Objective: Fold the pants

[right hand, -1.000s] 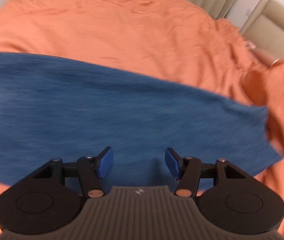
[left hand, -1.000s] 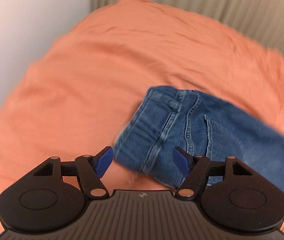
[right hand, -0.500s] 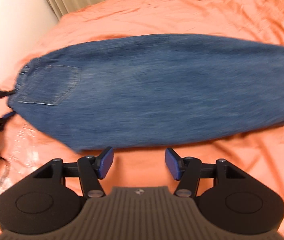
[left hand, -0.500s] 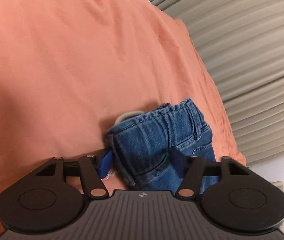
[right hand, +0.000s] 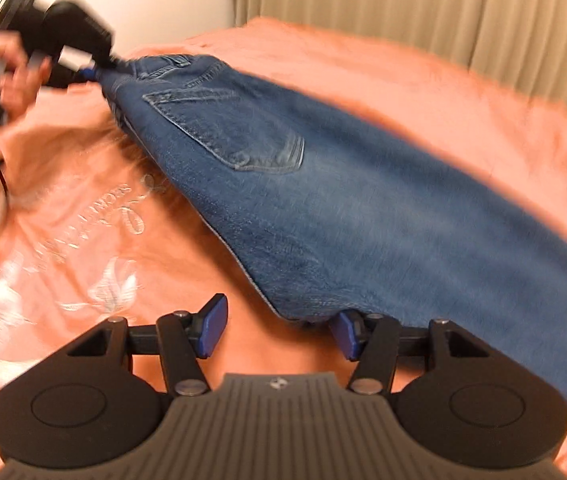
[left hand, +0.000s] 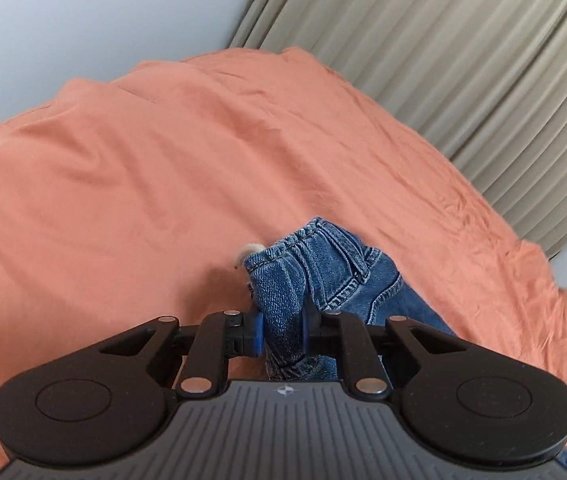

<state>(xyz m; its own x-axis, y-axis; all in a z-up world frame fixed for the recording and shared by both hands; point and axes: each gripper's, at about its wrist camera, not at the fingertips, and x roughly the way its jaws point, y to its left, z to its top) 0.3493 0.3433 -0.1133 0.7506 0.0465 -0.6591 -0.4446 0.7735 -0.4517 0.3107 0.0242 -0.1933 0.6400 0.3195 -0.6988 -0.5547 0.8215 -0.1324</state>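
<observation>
The left gripper [left hand: 282, 330] has its blue pads clamped tight on the bunched waistband of the blue jeans [left hand: 325, 276], the denim rising toward 12 o'clock from between the fingers. From the right wrist view, the jeans [right hand: 343, 208] stretch from that waistband at 10 o'clock, where the left gripper [right hand: 95, 72] pinches it, down across to 4 o'clock over the orange bedsheet [right hand: 423, 92], with a back pocket [right hand: 227, 136] facing up. The right gripper [right hand: 277, 330] stands wide apart, gripping nothing; its right pad sits just under the jeans' lower edge. Beige curtains [left hand: 463, 72] hang behind the bed at 1 o'clock.
</observation>
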